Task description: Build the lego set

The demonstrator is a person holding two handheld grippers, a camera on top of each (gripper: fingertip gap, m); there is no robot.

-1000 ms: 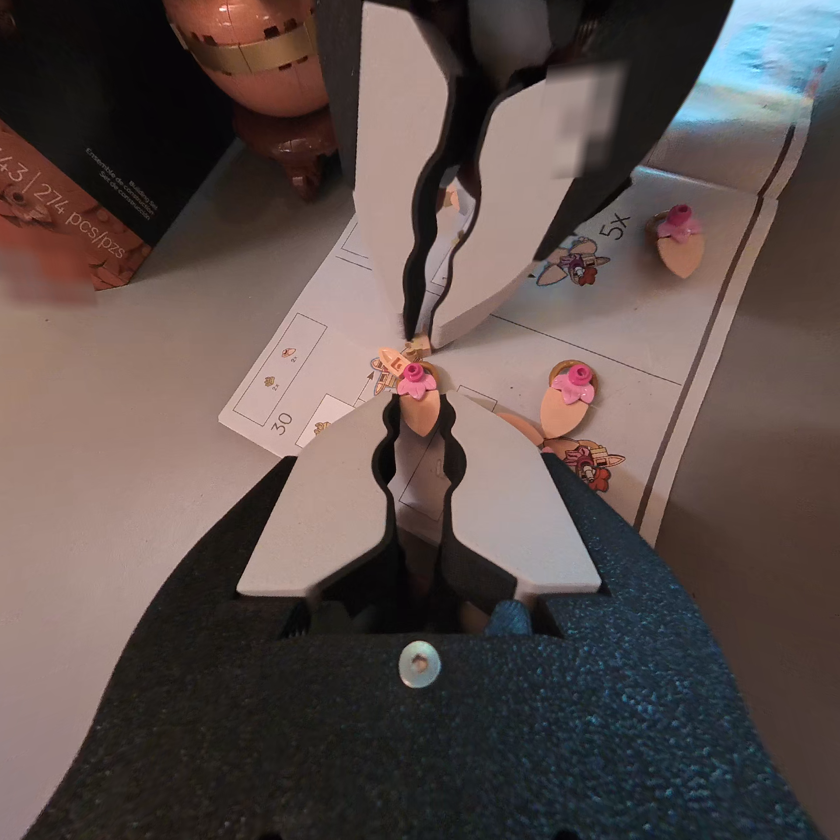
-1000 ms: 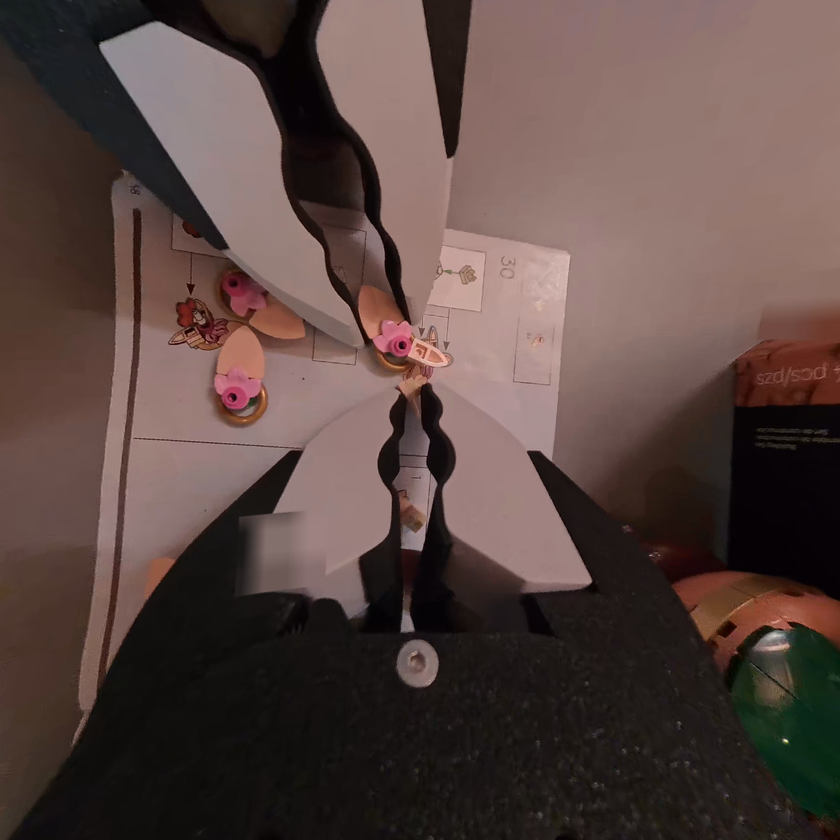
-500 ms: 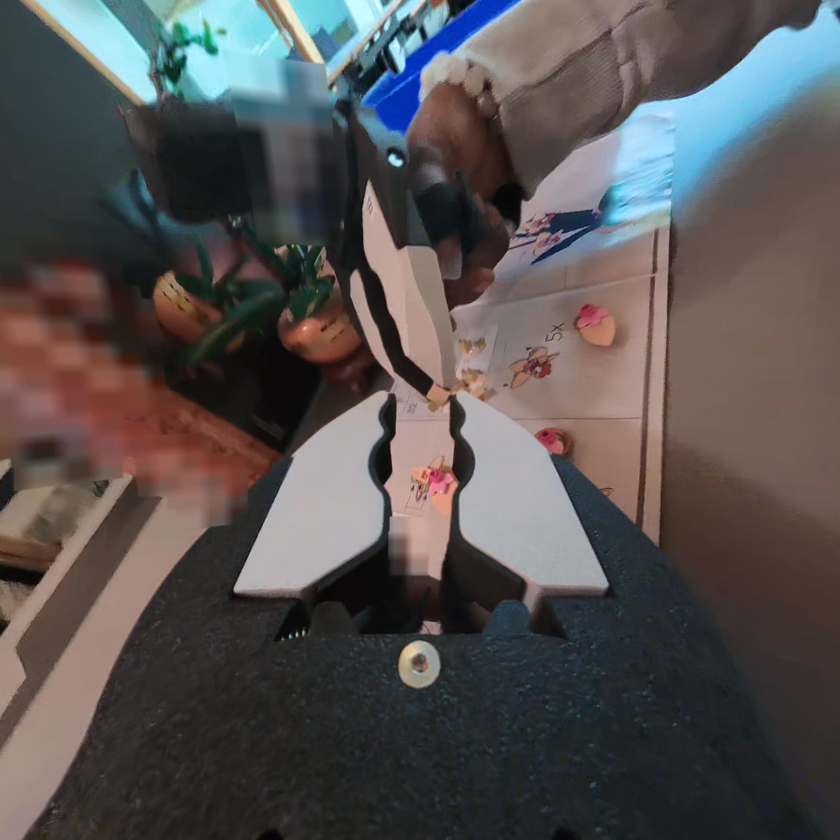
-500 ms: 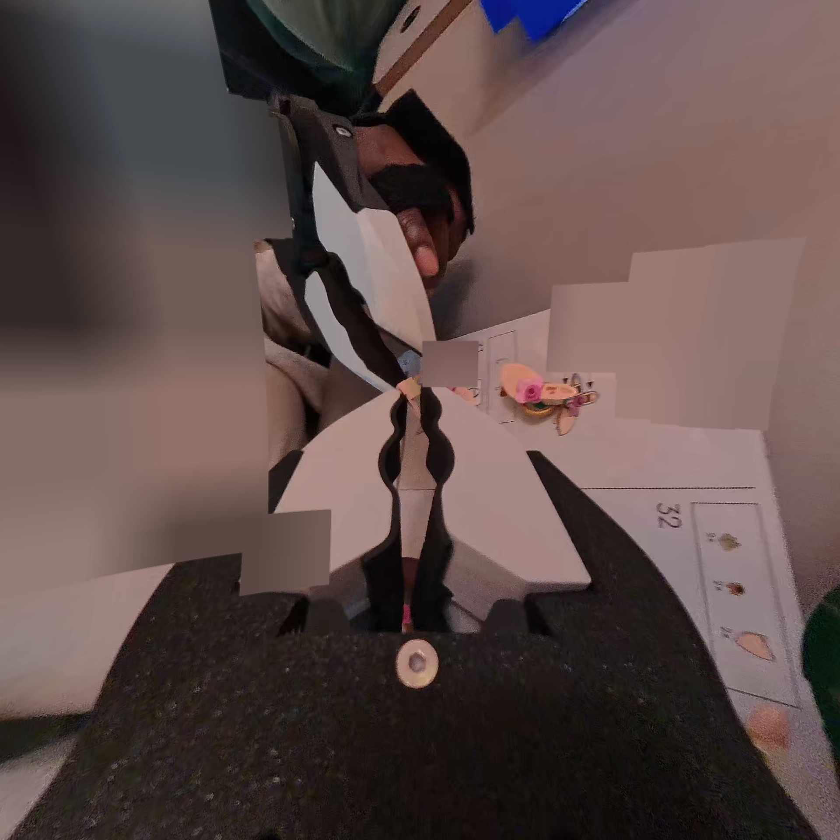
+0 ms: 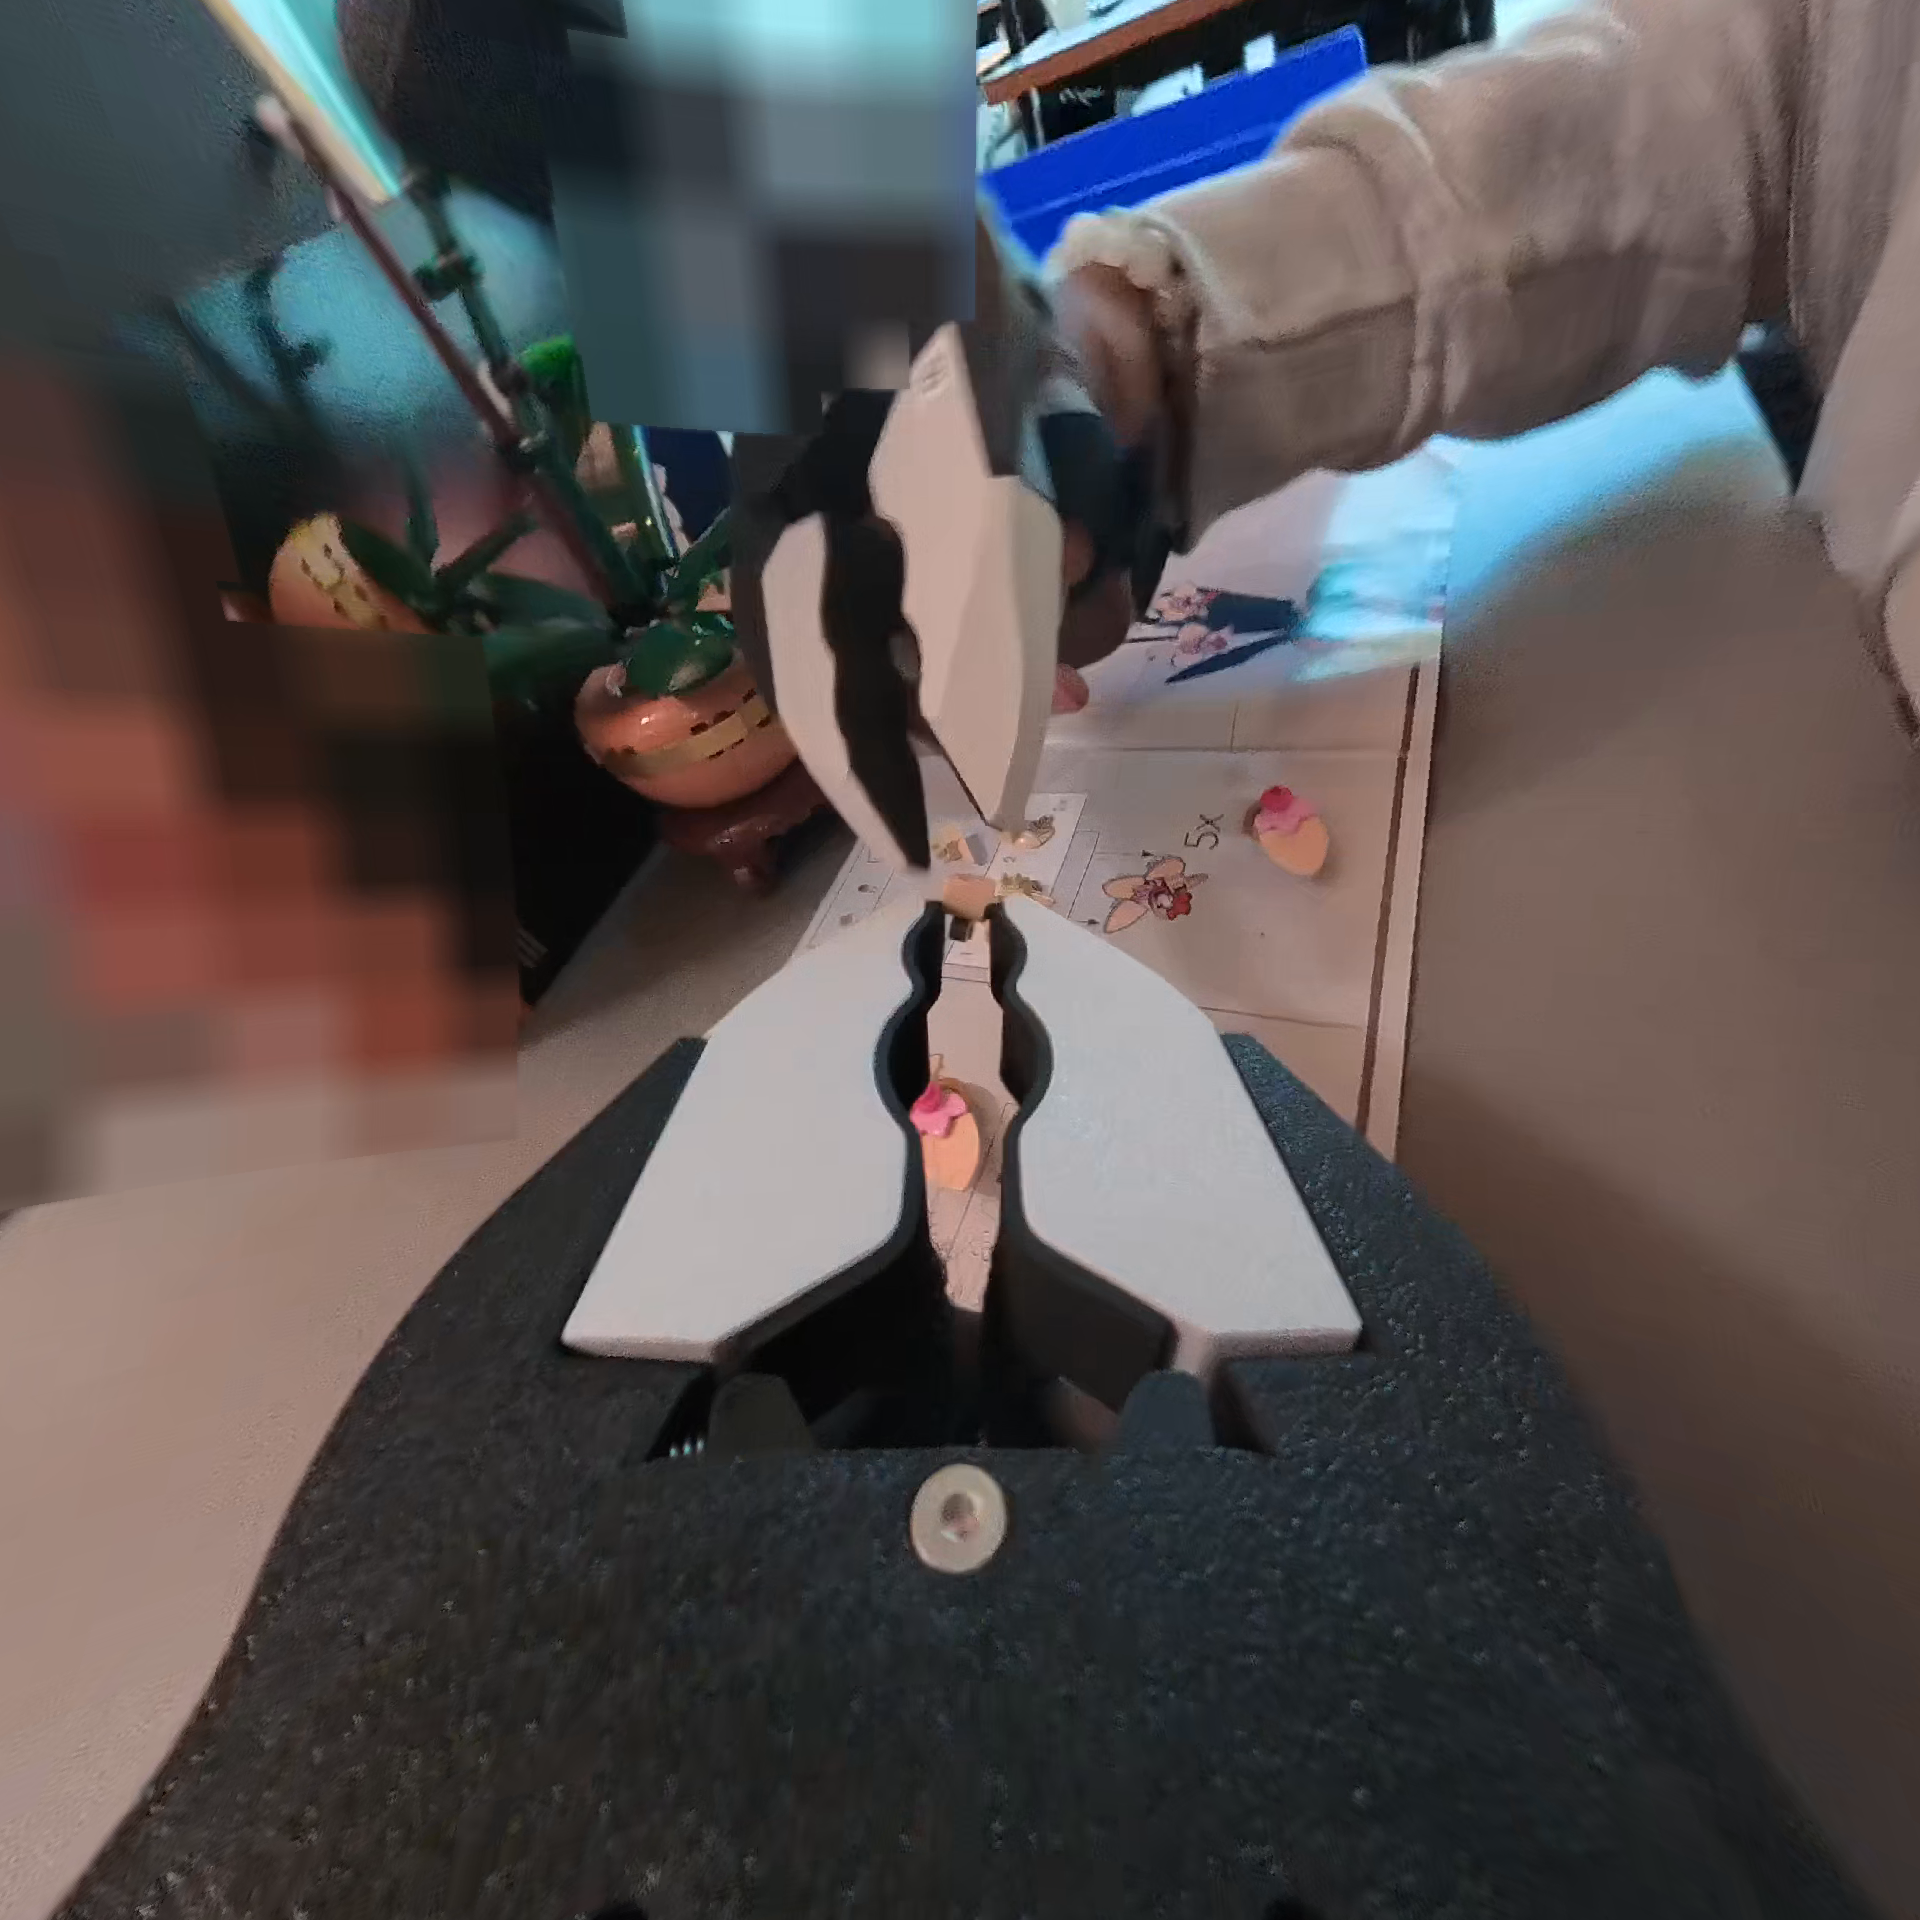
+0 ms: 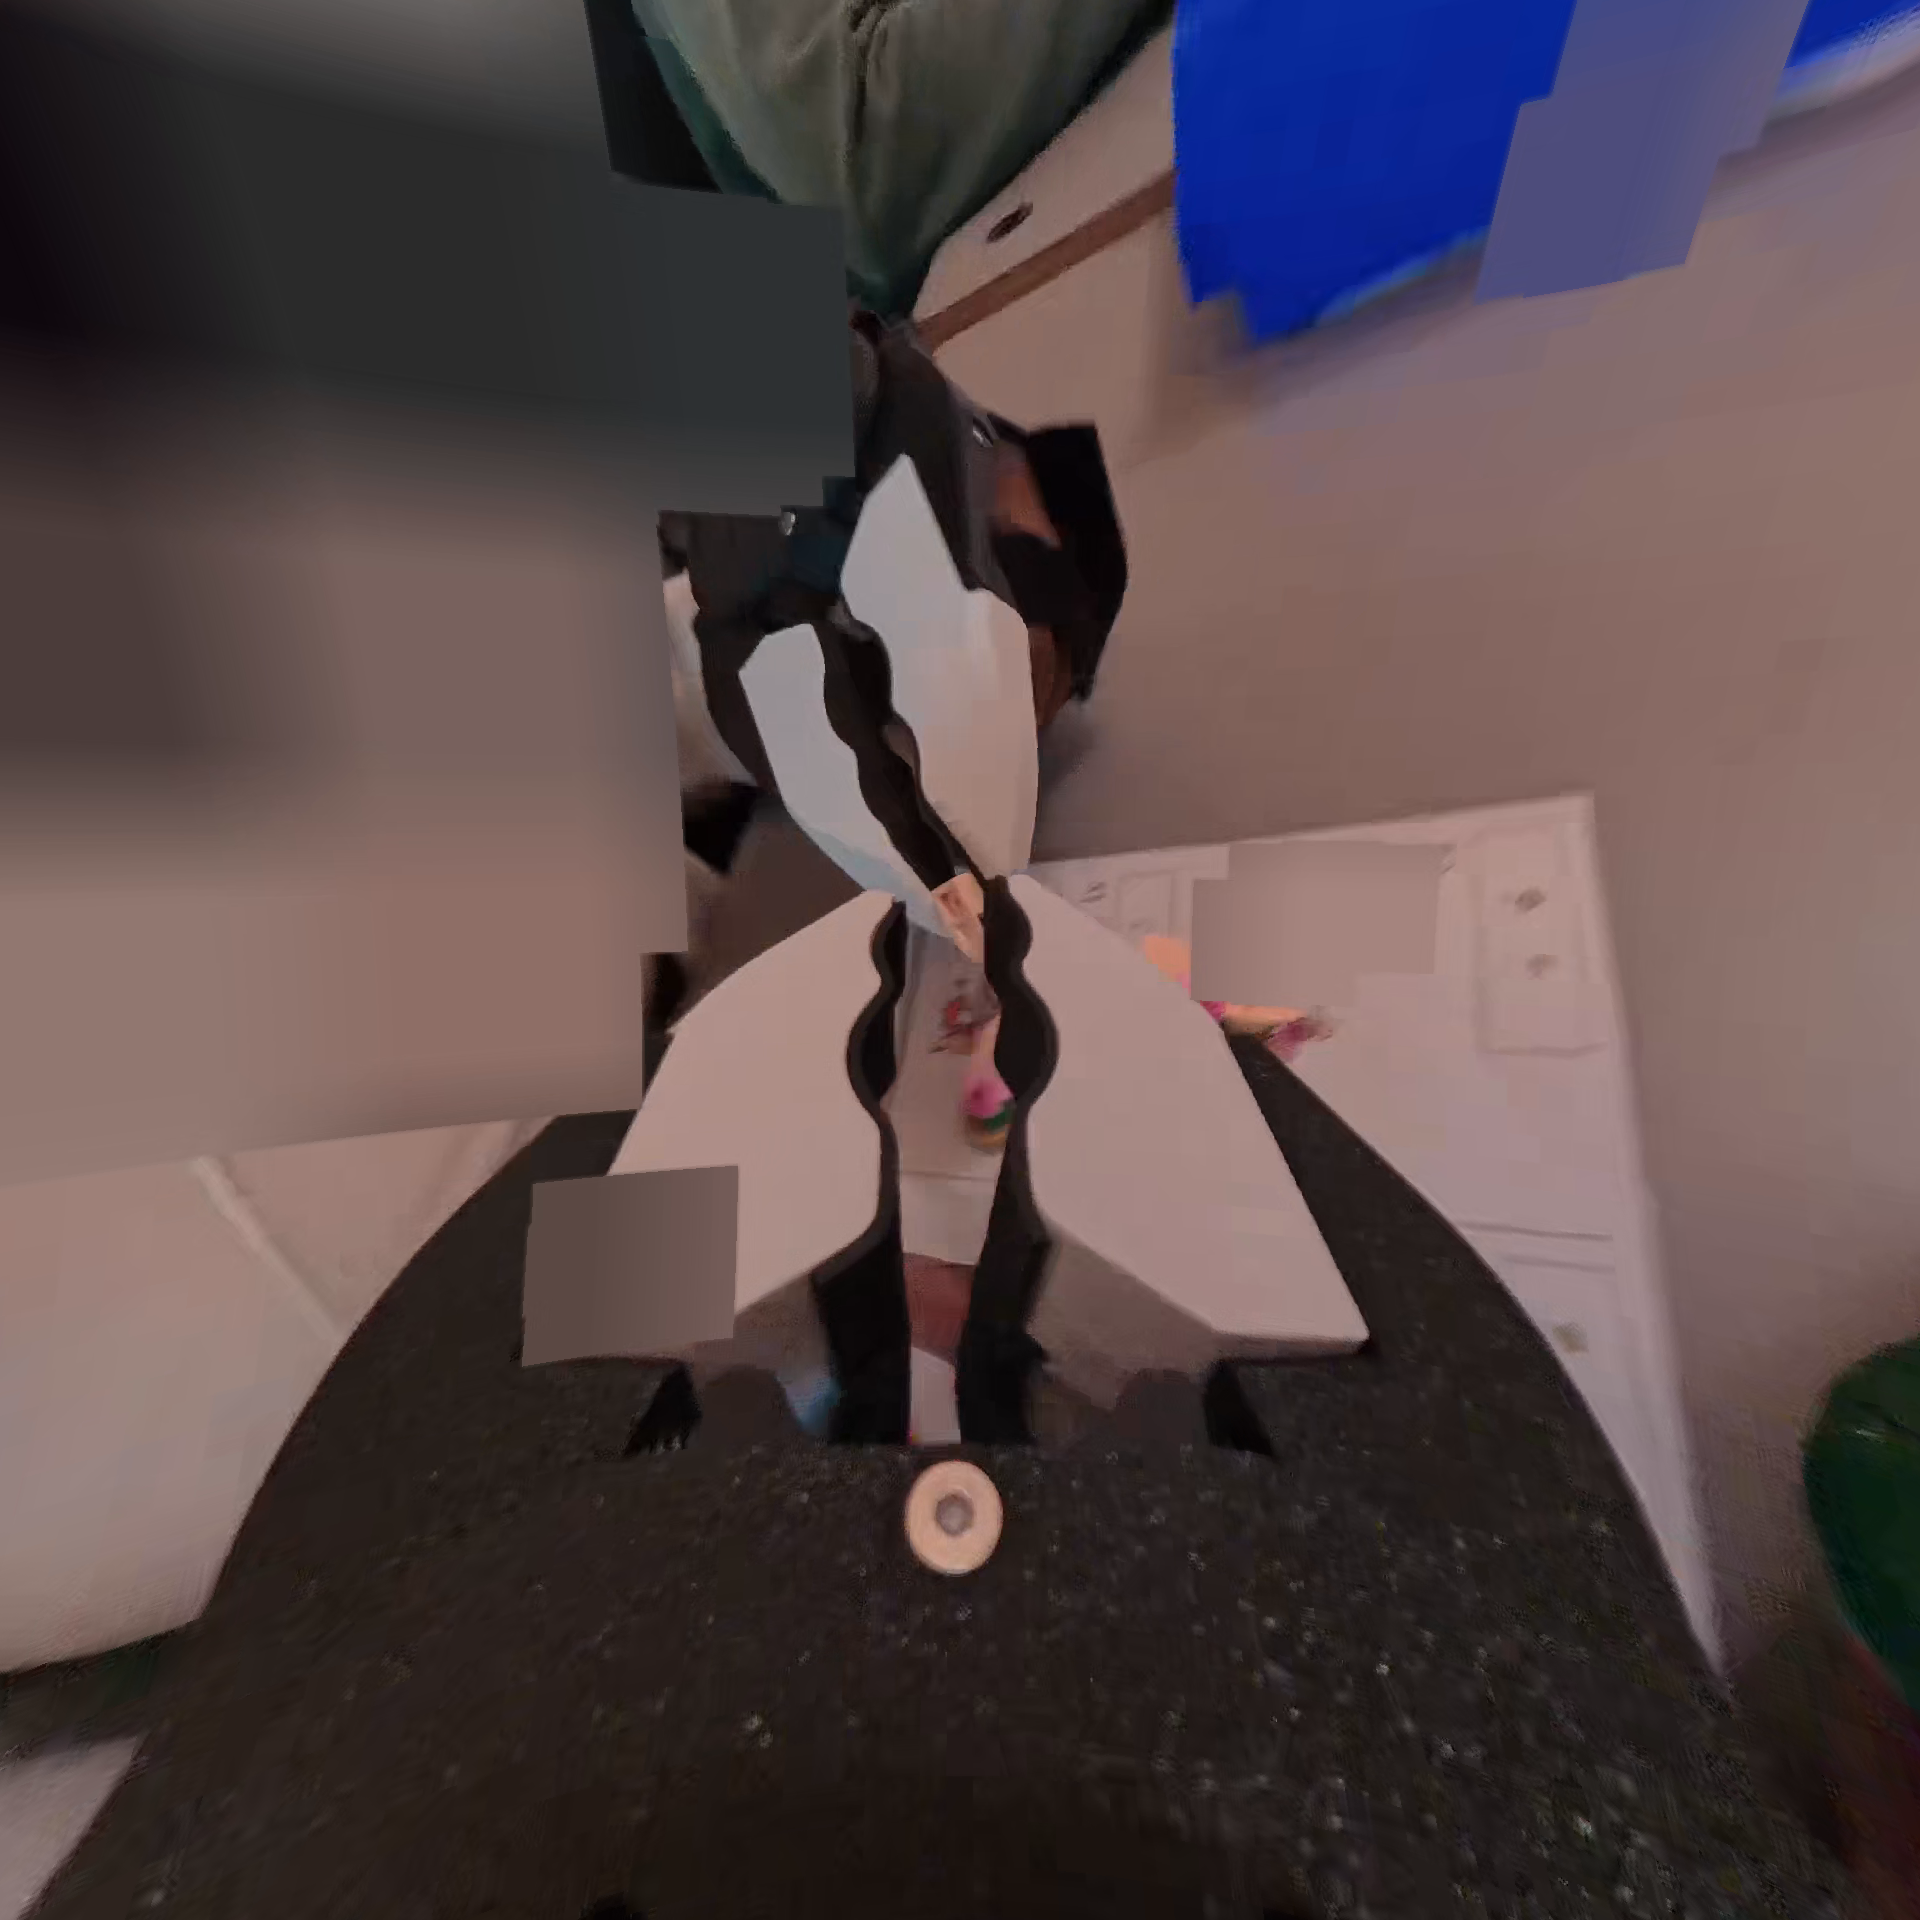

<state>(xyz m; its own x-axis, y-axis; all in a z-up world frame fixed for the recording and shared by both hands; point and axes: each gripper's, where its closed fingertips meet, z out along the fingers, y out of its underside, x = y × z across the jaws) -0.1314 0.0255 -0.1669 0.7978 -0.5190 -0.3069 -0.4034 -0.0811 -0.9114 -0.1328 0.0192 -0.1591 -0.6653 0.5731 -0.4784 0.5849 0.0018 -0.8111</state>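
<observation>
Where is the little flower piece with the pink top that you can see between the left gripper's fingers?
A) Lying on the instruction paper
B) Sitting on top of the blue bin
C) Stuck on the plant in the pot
A: the pink-topped petal piece lies flat on the instruction sheet, seen through the gap of the left gripper, well apart from the potted lego plant.

The only print sharp enough to read is on the instruction sheet (image 5: 1288,966) lying on the table (image 5: 260,1351): a short count mark, one digit and one letter, just beside a flower drawing (image 5: 1148,899). The small boxed step pictures on the same sheet (image 6: 1455,1143) carry marks too tiny and blurred to read.
</observation>
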